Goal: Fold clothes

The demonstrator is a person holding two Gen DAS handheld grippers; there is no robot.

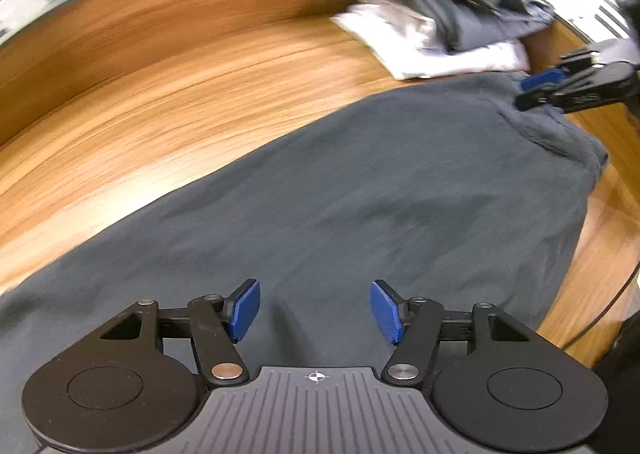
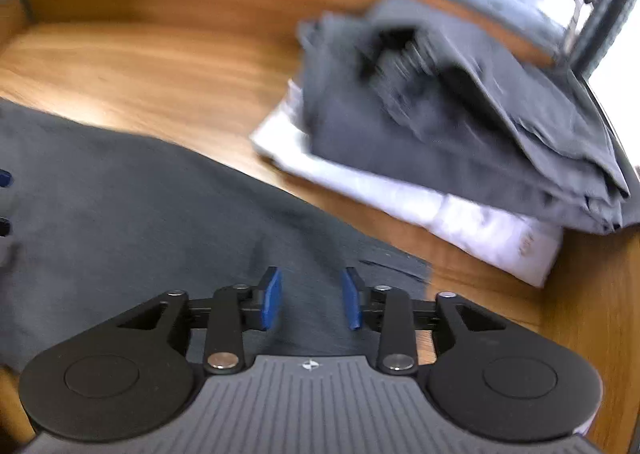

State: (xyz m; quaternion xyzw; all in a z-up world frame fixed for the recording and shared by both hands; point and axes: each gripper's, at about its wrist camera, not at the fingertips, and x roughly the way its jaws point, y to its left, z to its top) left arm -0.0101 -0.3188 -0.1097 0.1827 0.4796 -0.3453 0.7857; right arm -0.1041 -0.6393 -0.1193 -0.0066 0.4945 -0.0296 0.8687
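Both tongs, left (image 1: 315, 310) and right (image 2: 311, 298), hang released above the dark garment (image 1: 360, 190) spread on the worktop (image 1: 160, 94), so a shallow pinch could miss a layer, or a swing could topple the nearby stack (image 2: 460, 134).

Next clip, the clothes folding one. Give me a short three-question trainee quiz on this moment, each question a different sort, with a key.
1. True or false: the left gripper is clamped on the dark grey garment spread on the table.
2. In the stack of folded clothes, what lies at the bottom? A) a white folded piece B) a red towel C) a striped shirt
3. Fill in: the garment lies on a ____ table.

Key: 1 false, its blue pads stand apart over the cloth, as do the right gripper's. 2 A, the white folded piece sits under the grey ones. 3 wooden.
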